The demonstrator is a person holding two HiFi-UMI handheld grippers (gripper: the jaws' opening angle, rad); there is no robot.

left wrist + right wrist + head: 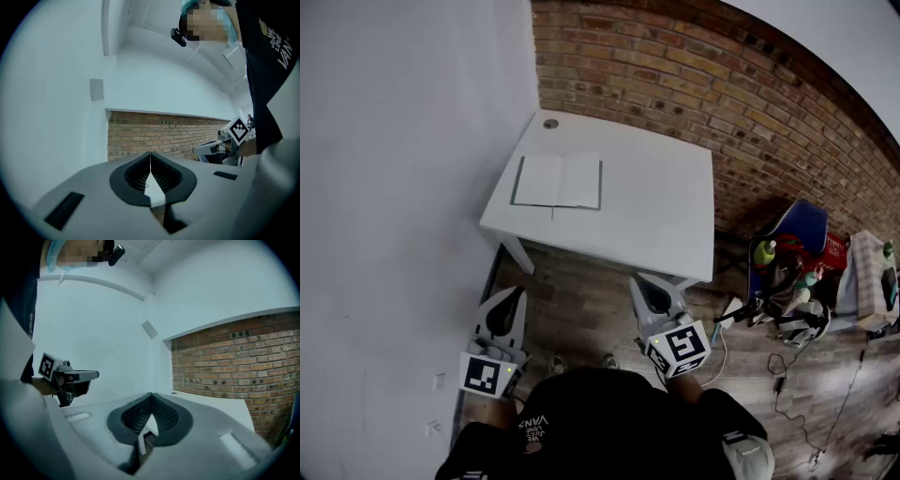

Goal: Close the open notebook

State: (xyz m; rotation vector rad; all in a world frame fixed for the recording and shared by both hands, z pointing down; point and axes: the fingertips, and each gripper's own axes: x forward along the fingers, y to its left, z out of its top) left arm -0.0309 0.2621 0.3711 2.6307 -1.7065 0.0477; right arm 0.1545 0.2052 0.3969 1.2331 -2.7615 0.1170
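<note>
Head view: a white table (656, 225) stands in the corner formed by a white wall (403, 141) and a brick wall (694, 84). The notebook (558, 181) lies open and flat on the table's left half, both pages showing, near the far left corner and just in front of a round cable hole (550, 123). The 2 grippers are held close to the person's body, over the wooden floor (581, 291), on the near side of the table and well apart from the notebook. The left gripper (511, 305) is beside the table's left leg; the right gripper (652, 292) is below the table's front edge. A blue chair (802, 225) loaded with clutter stands to the right.

Left gripper view: the jaws meet at their tips with nothing between them.

Right gripper view: the jaws likewise rest tip to tip, gripping nothing.
</note>
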